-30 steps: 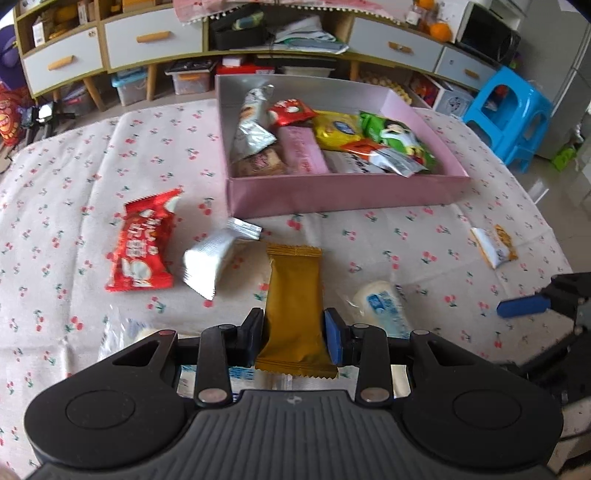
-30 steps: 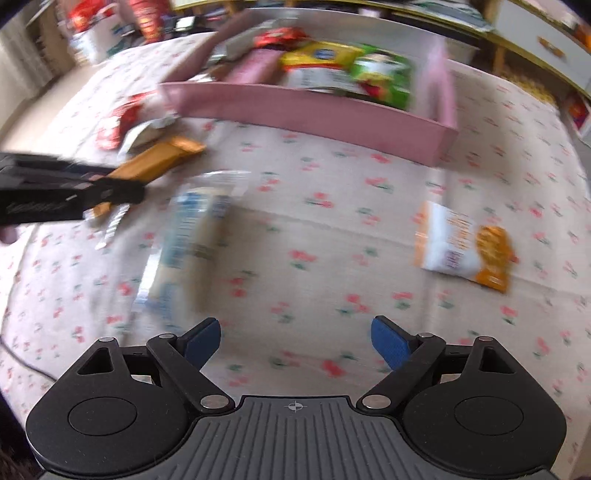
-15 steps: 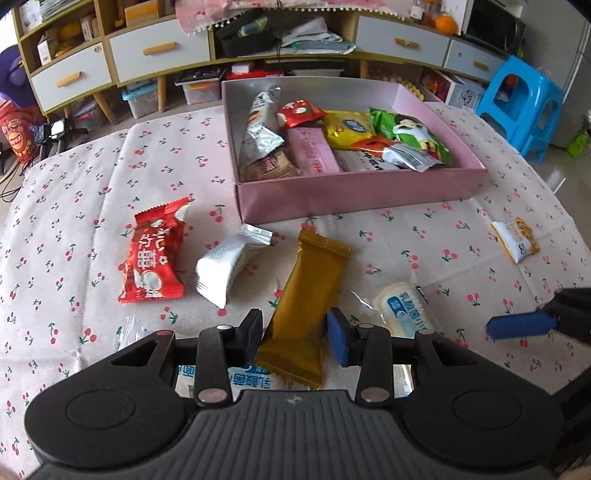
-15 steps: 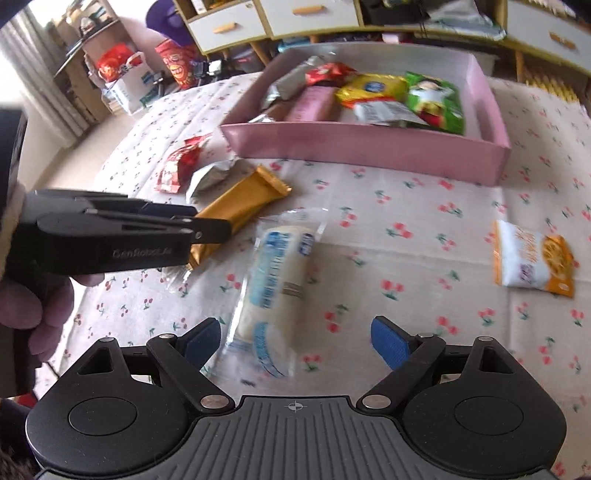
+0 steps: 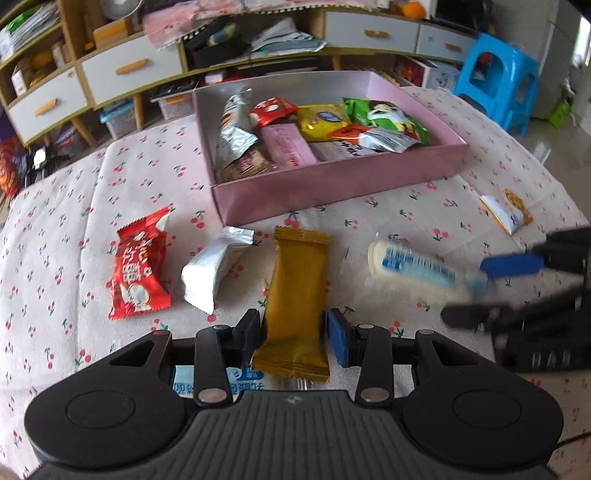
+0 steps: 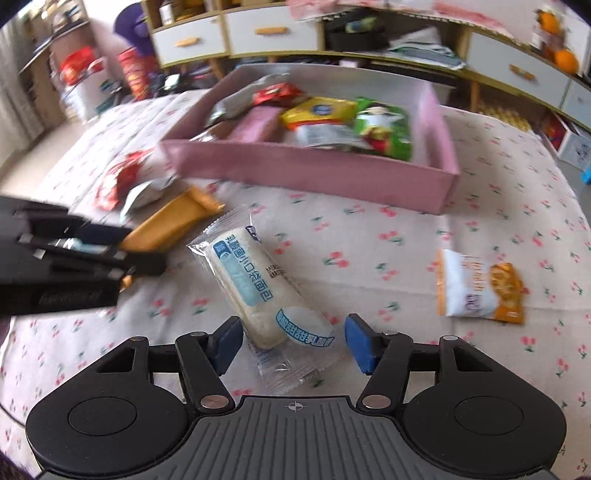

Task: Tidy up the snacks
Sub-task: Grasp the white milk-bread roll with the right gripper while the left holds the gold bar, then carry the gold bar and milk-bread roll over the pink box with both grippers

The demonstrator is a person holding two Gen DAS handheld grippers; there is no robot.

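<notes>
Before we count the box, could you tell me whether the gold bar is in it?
Out: the gold bar lies on the cloth before the box.

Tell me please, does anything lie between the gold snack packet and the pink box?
Nothing visible does. The gold snack packet sits in the left hand-held gripper, and only bare tablecloth lies before the pink box near wall.

Landmark: I'm using the wooden sideboard (image 5: 229, 62), white drawers, orange handles.
On top of it: oranges (image 6: 557, 40), papers (image 5: 284, 35), pink cloth (image 5: 177, 18).
Under it: plastic storage bins (image 5: 118, 118).
Right of it: blue plastic stool (image 5: 495, 79), pale glossy floor (image 5: 565, 147).
Left of it: red drum (image 6: 133, 74), clutter.
Light: I read daylight, soft.
</notes>
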